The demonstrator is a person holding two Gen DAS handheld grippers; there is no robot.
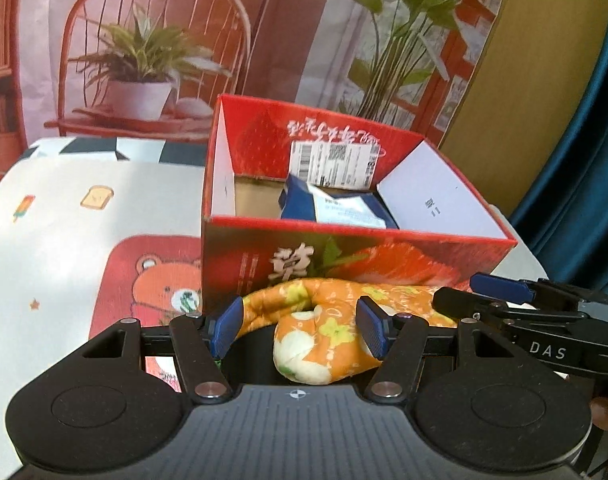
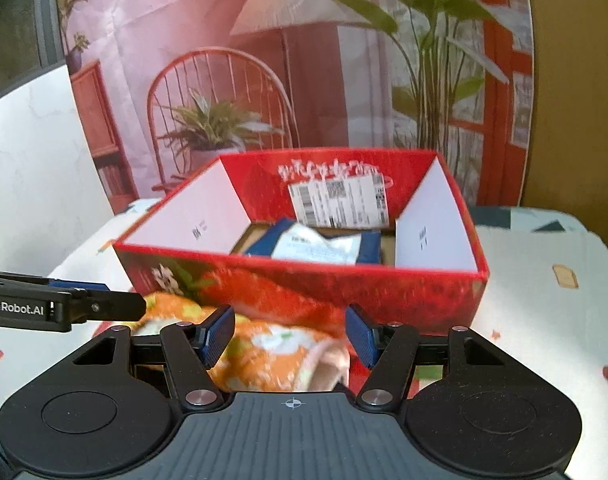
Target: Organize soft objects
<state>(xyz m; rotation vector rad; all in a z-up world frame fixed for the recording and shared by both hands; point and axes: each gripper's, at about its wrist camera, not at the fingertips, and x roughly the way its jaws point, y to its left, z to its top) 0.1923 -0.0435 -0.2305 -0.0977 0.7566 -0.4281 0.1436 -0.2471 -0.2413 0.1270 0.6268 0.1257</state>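
An orange floral soft cloth item lies on the table in front of a red strawberry-print box. My left gripper is open, its jaws on either side of the item's rolled end. My right gripper is open over the other end of the same cloth. The box is open at the top and holds a blue and white soft packet, which also shows in the right wrist view. The right gripper shows at the right of the left wrist view.
The table has a white cloth with small printed pictures and a red bear mat. A printed backdrop with a chair and plants stands behind. A blue curtain hangs at the right.
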